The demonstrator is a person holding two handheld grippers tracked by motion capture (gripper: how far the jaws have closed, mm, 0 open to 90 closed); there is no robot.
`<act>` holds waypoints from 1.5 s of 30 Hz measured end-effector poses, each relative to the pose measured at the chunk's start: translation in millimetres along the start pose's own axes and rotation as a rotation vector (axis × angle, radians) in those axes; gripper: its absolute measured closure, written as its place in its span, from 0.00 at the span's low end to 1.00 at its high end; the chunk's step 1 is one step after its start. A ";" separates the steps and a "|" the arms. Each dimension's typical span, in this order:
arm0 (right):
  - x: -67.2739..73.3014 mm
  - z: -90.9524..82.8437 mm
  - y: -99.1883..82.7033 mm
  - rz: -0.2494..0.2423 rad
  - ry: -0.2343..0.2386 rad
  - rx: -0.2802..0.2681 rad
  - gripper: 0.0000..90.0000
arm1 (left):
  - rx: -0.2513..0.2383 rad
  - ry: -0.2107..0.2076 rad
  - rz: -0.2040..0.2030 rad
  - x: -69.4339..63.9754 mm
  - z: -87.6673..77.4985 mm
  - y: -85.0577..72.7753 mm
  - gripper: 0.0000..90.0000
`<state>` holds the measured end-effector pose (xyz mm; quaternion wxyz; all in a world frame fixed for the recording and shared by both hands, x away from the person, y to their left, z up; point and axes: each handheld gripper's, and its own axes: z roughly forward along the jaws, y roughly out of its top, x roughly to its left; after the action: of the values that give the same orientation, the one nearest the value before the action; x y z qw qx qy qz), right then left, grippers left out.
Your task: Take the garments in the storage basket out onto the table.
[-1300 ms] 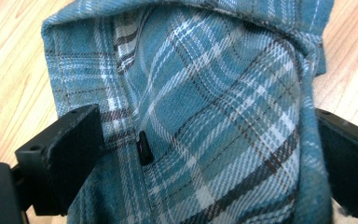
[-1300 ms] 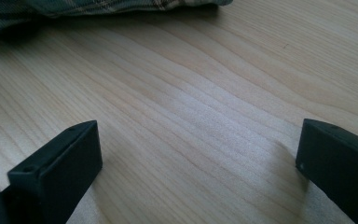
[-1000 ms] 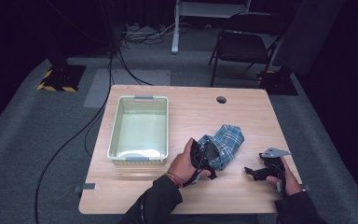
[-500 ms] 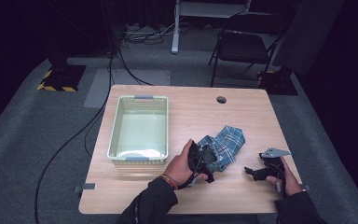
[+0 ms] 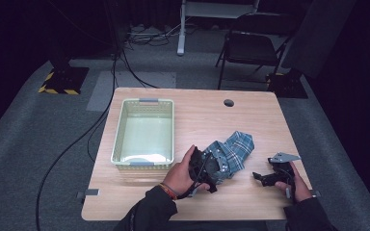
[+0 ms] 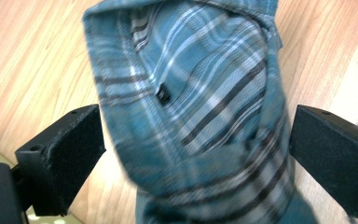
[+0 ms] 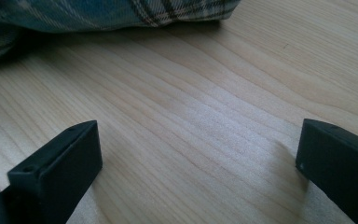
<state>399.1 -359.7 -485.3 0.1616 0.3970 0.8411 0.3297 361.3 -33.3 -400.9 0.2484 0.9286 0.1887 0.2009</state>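
A blue plaid cloth (image 5: pixel 237 148) lies crumpled on the wooden table (image 5: pixel 197 115), right of centre. My left gripper (image 5: pixel 216 167) is at the cloth's near left end. In the left gripper view, the left gripper (image 6: pixel 196 154) stands open, its black jaws wide apart on either side of a fold of the cloth (image 6: pixel 191 107) without pressing on it. My right gripper (image 5: pixel 258 177) rests low over the table to the right of the cloth. It is open too (image 7: pixel 198 158), with bare wood between its jaws and the cloth's edge (image 7: pixel 98 14) ahead of it.
A pale green plastic basket (image 5: pixel 118 139) stands on the left half of the table, close to my left hand. A cable hole (image 5: pixel 229 102) sits near the far edge. A black chair (image 5: pixel 250 45) and cables are on the floor beyond the table.
My left gripper has edged slightly to the right, further onto the cloth. The right gripper has stayed where it was.
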 end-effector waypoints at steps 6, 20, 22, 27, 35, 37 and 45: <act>0.0 0.0 0.0 0.000 0.000 0.000 0.00 | -0.012 0.011 -0.003 1.6 -8.6 -8.4 0.03; 0.0 0.0 0.0 0.000 0.000 0.000 0.00 | -0.042 0.000 -0.007 0.1 -25.0 -20.4 0.04; 0.0 0.0 0.0 0.000 0.000 0.000 0.00 | -0.039 0.003 -0.004 -0.9 -26.3 -22.2 0.04; 0.0 0.0 0.0 0.000 0.000 0.000 0.00 | -0.036 -0.001 -0.003 -1.8 -28.4 -28.3 0.04; 0.0 0.0 0.0 0.000 0.000 0.000 0.00 | -0.023 0.003 -0.001 -2.0 -31.6 -39.2 0.04; 0.0 0.0 0.0 0.000 0.000 0.000 0.00 | -0.023 0.004 0.001 -2.4 -32.4 -42.2 0.04; 0.0 0.0 0.0 0.000 0.000 0.000 0.00 | -0.005 0.011 0.001 -3.6 -37.2 -57.9 0.04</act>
<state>399.1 -359.8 -485.3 0.1616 0.3968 0.8413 0.3296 326.4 26.1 -403.4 0.2497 0.9268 0.1893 0.2068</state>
